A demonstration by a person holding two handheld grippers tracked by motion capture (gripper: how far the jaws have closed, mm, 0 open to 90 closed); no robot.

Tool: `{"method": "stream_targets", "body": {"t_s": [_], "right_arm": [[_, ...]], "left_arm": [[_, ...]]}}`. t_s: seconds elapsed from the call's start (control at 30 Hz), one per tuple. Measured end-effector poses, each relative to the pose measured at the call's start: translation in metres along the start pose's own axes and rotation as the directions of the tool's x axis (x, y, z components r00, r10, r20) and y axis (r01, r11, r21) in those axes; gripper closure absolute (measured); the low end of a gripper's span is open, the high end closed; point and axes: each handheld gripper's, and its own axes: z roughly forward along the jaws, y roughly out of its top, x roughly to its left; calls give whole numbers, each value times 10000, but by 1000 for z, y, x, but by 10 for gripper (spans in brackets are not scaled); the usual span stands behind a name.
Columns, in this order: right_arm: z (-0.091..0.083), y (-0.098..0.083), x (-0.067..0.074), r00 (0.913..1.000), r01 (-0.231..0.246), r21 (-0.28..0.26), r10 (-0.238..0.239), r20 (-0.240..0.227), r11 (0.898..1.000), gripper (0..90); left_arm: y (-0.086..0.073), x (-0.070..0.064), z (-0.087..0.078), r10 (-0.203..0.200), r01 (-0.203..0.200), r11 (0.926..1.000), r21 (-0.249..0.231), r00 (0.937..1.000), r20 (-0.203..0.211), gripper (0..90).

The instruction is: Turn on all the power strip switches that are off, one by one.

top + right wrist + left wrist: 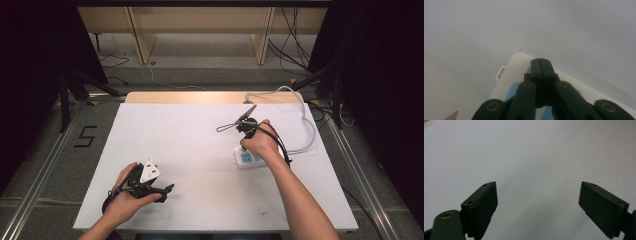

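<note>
Power strip sits right of centre in the high view, on the white table, grey cable looping off toward the upper right. Right hand-held gripper is directly over it, jaws pressed together with nothing between them, tips down at the strip's top face by the red indicator light (contact itself I can't confirm). Left hand-held gripper is lower left in the high view, well apart from the strip, jaws spread wide over bare table. My read: rigid, light plastic, smooth, likely to slide; take it across the narrow sides, not by the cable.
</note>
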Motion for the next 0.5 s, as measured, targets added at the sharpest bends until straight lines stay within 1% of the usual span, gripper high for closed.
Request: {"method": "stream_targets", "body": {"t_s": [0.3, 0.4, 0.5], "right_arm": [[-5, -2, -1, 10000, 13, -349, -14, -41, 9994, 900], [-6, -3, 0, 9998, 61, -467, -69, -173, 9989, 900], [-7, -5, -1, 9997, 115, -588, -127, -195, 9982, 900]], "left_arm": [[0, 0, 0, -3, 3, 10000, 15, 10000, -4, 155], [0, 0, 0, -33, 33, 10000, 2, 10000, -13, 155], [0, 0, 0, -5, 5, 10000, 37, 10000, -4, 155]]}}
